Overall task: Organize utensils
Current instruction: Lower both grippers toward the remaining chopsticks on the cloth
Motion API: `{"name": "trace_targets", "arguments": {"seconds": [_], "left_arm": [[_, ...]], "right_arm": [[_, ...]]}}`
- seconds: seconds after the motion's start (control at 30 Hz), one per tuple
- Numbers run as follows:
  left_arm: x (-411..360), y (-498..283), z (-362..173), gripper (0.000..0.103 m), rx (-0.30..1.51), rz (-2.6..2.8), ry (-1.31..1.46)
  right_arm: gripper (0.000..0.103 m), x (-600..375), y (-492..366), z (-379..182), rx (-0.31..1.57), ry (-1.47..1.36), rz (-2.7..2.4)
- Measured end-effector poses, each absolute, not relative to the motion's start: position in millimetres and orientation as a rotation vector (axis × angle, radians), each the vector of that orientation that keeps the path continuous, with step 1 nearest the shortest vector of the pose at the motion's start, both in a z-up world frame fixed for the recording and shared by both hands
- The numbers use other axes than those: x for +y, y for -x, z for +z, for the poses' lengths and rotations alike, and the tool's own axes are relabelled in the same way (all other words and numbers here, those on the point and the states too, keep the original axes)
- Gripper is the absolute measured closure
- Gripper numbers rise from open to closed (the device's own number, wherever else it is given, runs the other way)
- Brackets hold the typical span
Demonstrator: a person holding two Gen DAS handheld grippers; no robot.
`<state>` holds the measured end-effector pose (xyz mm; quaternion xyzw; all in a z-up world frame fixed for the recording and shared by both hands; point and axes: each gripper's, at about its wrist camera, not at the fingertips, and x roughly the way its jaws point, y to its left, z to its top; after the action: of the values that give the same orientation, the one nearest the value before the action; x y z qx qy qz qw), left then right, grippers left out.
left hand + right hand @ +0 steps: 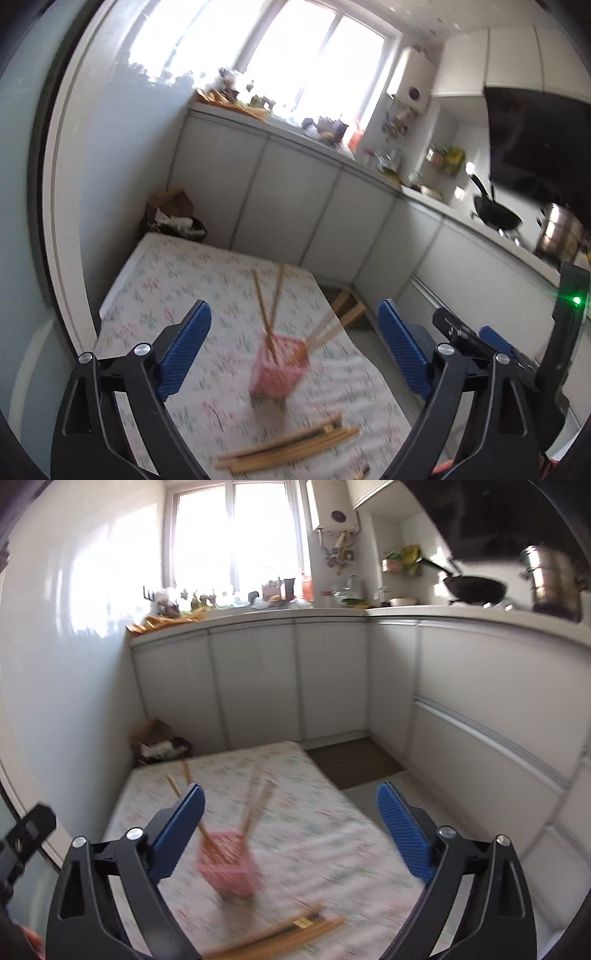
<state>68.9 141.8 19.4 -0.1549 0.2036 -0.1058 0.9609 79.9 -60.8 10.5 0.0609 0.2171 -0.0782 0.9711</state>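
Note:
A pink mesh holder (277,365) stands on a floral-cloth table (177,280) with several wooden chopsticks (271,299) leaning out of it. A pile of loose chopsticks (291,445) lies on the cloth in front of it. My left gripper (295,336) is open and empty, raised above the holder. My right gripper (291,818) is open and empty above the table; the holder (227,867) and the loose chopsticks (284,934) show below it. The right gripper also shows at the right in the left wrist view (476,336). Both views are blurred.
White cabinets (295,679) with a cluttered counter run along the back and right, with a black wok (474,587) and a steel pot (554,583). A bin with paper (177,218) stands at the table's far corner. A brown mat (351,762) lies on the floor.

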Motion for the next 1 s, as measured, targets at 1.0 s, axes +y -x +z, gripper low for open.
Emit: {"name": "trace_targets", "arguments": {"seconds": [1.0], "left_arm": [[-83,-114,-164,0.019,1.133,-0.895,-0.783]], "right_arm": [[0.007,-224,49,-167,0.929,-0.441,-0.176]]}}
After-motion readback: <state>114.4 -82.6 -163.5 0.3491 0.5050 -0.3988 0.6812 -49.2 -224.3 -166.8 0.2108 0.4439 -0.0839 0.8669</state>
